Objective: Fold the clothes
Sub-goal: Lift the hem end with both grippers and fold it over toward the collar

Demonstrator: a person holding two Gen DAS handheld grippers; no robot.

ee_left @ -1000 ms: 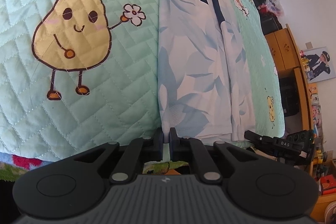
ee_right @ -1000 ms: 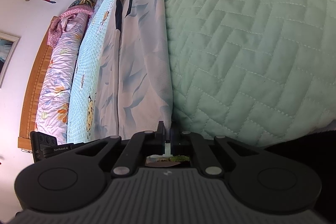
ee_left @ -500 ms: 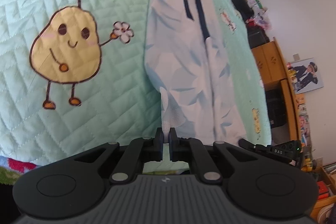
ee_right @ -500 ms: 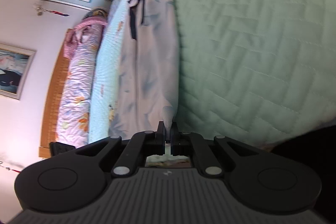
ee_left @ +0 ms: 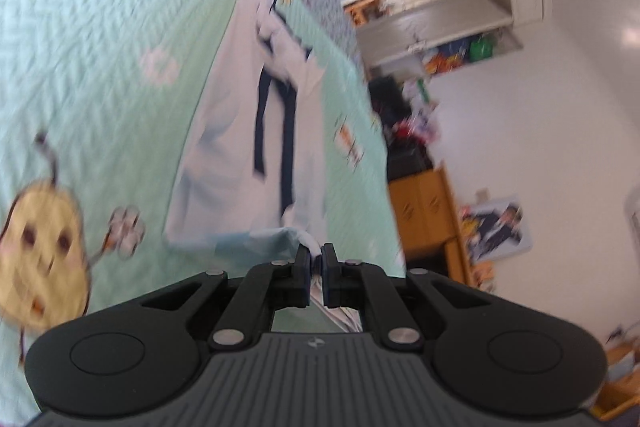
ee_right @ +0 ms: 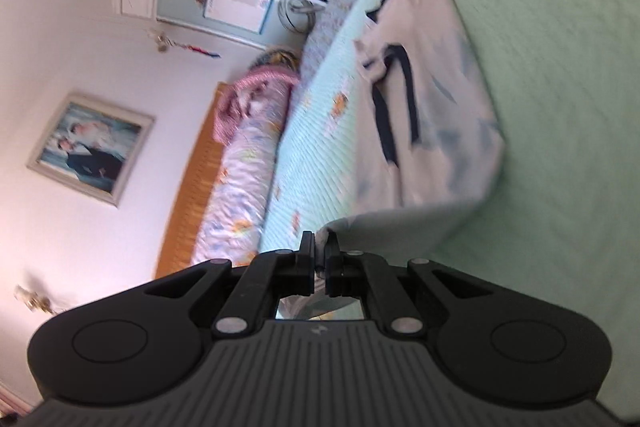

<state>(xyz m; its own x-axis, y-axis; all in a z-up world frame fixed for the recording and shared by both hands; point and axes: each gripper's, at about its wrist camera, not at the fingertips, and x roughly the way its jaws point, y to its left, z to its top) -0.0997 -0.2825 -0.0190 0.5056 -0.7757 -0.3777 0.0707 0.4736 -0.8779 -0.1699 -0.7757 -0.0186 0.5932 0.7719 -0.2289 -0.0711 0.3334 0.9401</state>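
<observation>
A pale blue-and-white patterned garment (ee_left: 232,155) with dark navy ribbon straps (ee_left: 276,131) lies lengthwise on the mint quilted bedspread (ee_left: 100,47). My left gripper (ee_left: 315,255) is shut on the garment's near hem, which is lifted and curls over above the rest of the cloth. In the right wrist view the same garment (ee_right: 436,115) stretches away, and my right gripper (ee_right: 319,247) is shut on the other corner of the raised hem. Both frames are blurred.
A pear cartoon (ee_left: 40,251) and a bee are printed on the quilt. A rolled floral duvet (ee_right: 240,163) lies along the wooden headboard. Orange cabinets (ee_left: 424,211), white cupboards and cluttered shelves stand beyond the bed's far side.
Both grippers have risen and swung forward over the garment, carrying the near hem off the bed edge so the cloth doubles over. The views now tilt up toward the room's walls.
</observation>
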